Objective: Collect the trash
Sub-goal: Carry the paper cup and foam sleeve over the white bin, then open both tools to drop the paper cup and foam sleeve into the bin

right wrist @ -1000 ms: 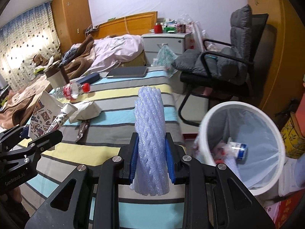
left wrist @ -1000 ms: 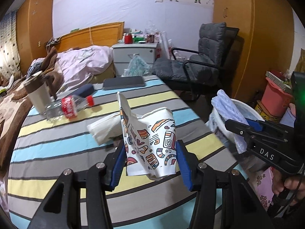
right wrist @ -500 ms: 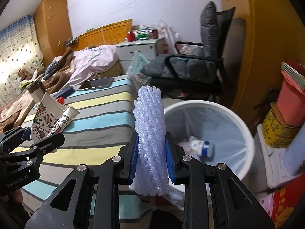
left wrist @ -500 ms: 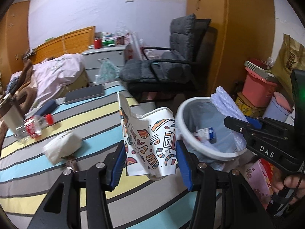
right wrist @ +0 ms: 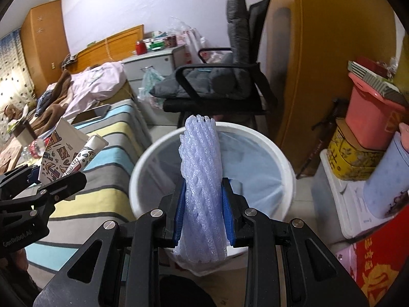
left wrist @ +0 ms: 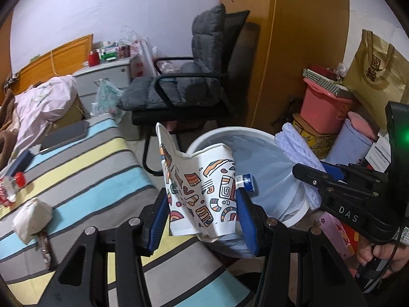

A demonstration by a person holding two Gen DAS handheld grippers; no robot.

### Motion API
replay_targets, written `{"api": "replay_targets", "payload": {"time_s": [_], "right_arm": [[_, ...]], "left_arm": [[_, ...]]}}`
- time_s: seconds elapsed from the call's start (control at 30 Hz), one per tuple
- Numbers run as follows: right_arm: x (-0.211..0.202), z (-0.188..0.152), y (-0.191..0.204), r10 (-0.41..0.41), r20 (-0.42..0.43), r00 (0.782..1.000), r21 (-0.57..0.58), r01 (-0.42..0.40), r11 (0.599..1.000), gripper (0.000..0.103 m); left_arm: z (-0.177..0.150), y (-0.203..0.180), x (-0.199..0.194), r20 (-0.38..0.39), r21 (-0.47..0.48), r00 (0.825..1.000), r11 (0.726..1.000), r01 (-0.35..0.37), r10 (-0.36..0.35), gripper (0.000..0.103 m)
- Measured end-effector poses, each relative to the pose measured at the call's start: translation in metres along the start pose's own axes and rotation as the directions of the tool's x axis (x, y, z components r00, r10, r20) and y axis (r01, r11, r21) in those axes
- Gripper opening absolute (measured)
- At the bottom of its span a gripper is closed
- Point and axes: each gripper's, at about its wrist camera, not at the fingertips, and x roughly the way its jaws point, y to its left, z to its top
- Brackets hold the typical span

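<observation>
Both grippers, formerly over bed: "DAS"-marked right gripper (left wrist: pixel 314 176)

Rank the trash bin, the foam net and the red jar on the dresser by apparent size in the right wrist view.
1. Trash bin, largest.
2. Foam net, though nearness to the camera inflates it.
3. Red jar, smallest and farthest away.

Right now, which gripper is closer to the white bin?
Right. The right gripper holds the foam netting above the bin. The left gripper holds the paper cup at the bin's edge, beside the table.
</observation>
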Motion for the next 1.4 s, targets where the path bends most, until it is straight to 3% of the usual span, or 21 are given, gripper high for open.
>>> {"api": "replay_targets", "payload": {"time_s": [0.4, 0.77, 0.87, 0.9, 1.03, 1.4], "right_arm": [[0.026, -0.001, -0.028, -0.056, -0.068, 0.996, 0.002, 0.056, 0.998, 0.029], [0.042, -0.002, -0.039, -0.05, -0.112, 0.992, -0.007, 0.05, 0.999, 0.031], [0.044, -0.003, -0.039, -0.056, -0.112, 0.992, -0.015, 0.054, 0.998, 0.033], [0.044, -0.003, -0.039, -0.06, -0.111, 0.992, -0.015, 0.059, 0.998, 0.036], [0.045, -0.002, -0.039, -0.056, -0.111, 0.992, -0.007, 0.056, 0.998, 0.055], [0.031, -0.002, -0.029, -0.054, -0.073, 0.996, -0.016, 0.053, 0.998, 0.056]], "left_arm": [[0.007, -0.018, 0.052, -0.087, -0.026, 0.991, 0.995, 0.099, -0.101, 0.054], [0.007, -0.025, 0.073, -0.12, -0.02, 0.987, 0.994, 0.105, -0.107, 0.055], [0.007, -0.027, 0.073, -0.122, -0.01, 0.987, 0.995, 0.102, -0.103, 0.056], [0.006, -0.027, 0.073, -0.123, -0.012, 0.987, 0.995, 0.104, -0.104, 0.061], [0.006, -0.024, 0.073, -0.115, -0.011, 0.991, 0.997, 0.073, -0.074, 0.064], [0.004, -0.015, 0.048, -0.081, -0.02, 0.995, 0.998, 0.056, -0.057, 0.066]]}}
